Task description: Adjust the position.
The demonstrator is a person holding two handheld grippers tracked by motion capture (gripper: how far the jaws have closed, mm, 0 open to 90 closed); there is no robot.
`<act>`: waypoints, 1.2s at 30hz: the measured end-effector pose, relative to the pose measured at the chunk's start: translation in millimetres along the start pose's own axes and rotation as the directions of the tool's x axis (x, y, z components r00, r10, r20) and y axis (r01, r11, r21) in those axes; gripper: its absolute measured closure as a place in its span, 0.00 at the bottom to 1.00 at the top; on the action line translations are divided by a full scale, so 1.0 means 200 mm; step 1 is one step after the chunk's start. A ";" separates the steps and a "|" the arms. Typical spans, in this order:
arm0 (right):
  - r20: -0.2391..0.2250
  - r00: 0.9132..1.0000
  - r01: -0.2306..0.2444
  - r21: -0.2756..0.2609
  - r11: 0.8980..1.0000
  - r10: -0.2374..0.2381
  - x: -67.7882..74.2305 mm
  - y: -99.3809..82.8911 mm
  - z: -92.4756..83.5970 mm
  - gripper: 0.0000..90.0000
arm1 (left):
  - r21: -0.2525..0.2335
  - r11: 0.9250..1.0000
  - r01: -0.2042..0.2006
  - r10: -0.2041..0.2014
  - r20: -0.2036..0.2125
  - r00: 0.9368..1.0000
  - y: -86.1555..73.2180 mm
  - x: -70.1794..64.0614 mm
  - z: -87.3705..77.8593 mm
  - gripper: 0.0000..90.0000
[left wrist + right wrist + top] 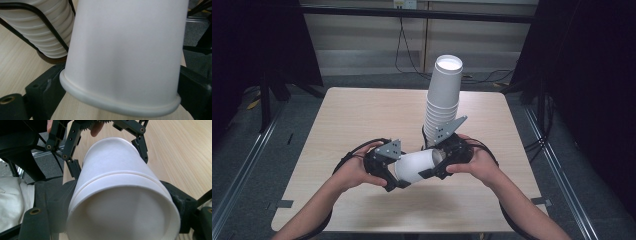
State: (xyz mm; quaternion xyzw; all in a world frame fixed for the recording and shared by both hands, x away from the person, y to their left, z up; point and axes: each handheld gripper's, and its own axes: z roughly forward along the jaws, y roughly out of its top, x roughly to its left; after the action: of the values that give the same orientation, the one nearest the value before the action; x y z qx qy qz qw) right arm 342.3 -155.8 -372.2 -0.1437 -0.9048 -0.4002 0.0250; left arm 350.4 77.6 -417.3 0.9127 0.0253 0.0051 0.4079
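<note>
The left gripper (pixel 398 176) was held low over the near half of the tabletop (pixel 352 120), the left hand (pixel 354 170) wrapped around its body. In the left gripper view, its jaws were seen flanking the rolled rim of a white paper cup (pixel 125 55); whether the pads pressed on the cup wall could not be told from that view.

The paper cup (pixel 417 166) was held on its side between the two grippers, clear of the tabletop as far as could be judged, at the middle of the near edge region. In the right gripper view, two nested walls were visible on the cup (pixel 120 195), one rim line sitting partway along the outer surface.

The right gripper (pixel 437 167) was closed on the cup's other end, its jaws bearing against both sides of the wall, with the right hand (pixel 479 165) behind it. In the right gripper view, the left gripper (pixel 107 147) was seen at the far end of the cup.

A tall stack of cups (pixel 443 97) stood just behind the right gripper, leaning slightly to the right.
</note>
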 end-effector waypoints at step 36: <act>0.073 0.982 0.145 0.307 0.940 -0.175 0.07 0.09 0.06 0.16 | 0.249 0.968 0.041 -0.035 -0.027 0.999 0.06 -0.03 -0.01 0.14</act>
State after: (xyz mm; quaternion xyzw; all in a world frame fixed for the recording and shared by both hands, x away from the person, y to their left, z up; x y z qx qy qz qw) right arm 334.9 -132.1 -366.6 -0.0837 -0.9639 -0.2510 -0.0310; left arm 345.7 71.1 -407.5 0.9559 0.0477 0.0045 0.2896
